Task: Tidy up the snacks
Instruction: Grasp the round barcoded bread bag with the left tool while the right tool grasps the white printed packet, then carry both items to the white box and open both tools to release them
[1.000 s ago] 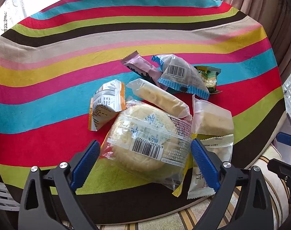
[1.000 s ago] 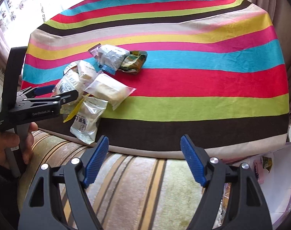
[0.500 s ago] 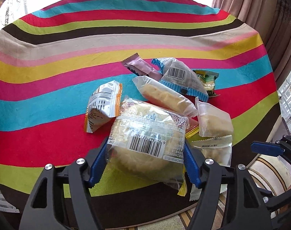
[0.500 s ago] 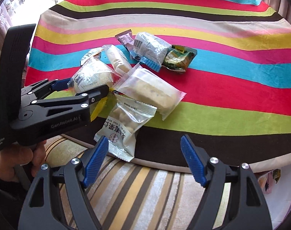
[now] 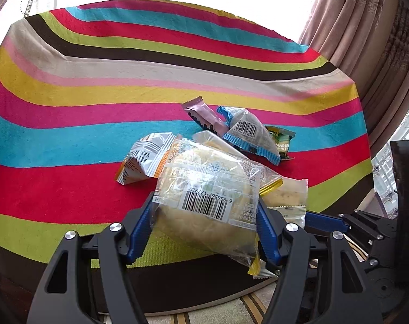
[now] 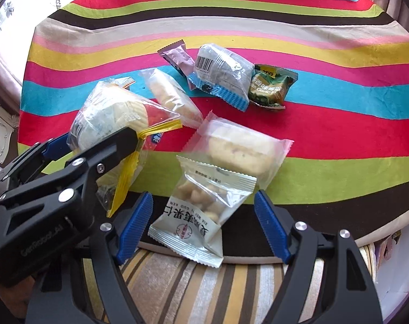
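blue left gripper (image 5: 204, 224) jaws clamp the round cake packet (image 5: 207, 189); right gripper (image 6: 203, 216) jaws open, straddling the nut packet (image 6: 201, 210) beside it. next we close them.

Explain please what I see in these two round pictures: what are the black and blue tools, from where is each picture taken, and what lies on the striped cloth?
No robot is here. A person holds one hand-held gripper in each hand: a black clamp with two blue fingers. A wide-angle camera sits on each and looks forward along the fingers, so the pictures look round.

The left view shows the left hand-held gripper shut on a round cake in clear wrap. The right view shows that cake from the side, and the right hand-held gripper open around a nut packet, not pressing it.

On the striped cloth lie more snacks: a square cake, a long roll, a blue-edged packet, a pink bar and a green packet.
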{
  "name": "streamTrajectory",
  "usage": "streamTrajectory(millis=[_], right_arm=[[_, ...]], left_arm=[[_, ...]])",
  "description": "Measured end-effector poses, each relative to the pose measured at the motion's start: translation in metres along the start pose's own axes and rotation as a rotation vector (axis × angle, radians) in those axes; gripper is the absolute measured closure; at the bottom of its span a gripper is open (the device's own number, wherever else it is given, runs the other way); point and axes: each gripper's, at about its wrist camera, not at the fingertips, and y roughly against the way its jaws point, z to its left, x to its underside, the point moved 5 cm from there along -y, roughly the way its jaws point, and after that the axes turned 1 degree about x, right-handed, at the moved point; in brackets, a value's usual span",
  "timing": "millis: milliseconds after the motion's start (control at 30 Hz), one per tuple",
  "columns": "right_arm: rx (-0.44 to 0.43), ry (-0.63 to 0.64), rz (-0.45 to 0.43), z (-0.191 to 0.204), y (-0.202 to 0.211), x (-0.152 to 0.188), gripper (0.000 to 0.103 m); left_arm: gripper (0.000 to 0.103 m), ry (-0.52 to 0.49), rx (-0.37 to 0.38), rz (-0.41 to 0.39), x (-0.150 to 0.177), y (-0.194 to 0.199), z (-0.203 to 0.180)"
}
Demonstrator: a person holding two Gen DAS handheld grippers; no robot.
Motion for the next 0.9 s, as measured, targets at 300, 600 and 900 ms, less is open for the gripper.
streamTrajectory(millis=[300, 600, 900], right_arm=[[0.071, 0.028, 0.012, 0.005, -0.012, 0.003, 0.051], [0.007, 0.034, -0.018, -0.002, 0.003, 0.011, 0.061], [-0.043, -0.011, -0.059, -0.025, 0.029, 0.018, 0.061]], left_arm=[[0.038, 0.076, -0.02, -0.075, -0.003, 0.016, 0.012], [0.038, 0.068, -0.056, -0.085, -0.003, 0.021, 0.009], [0.038, 0.041, -0.099, -0.063, 0.001, 0.026, -0.004]])
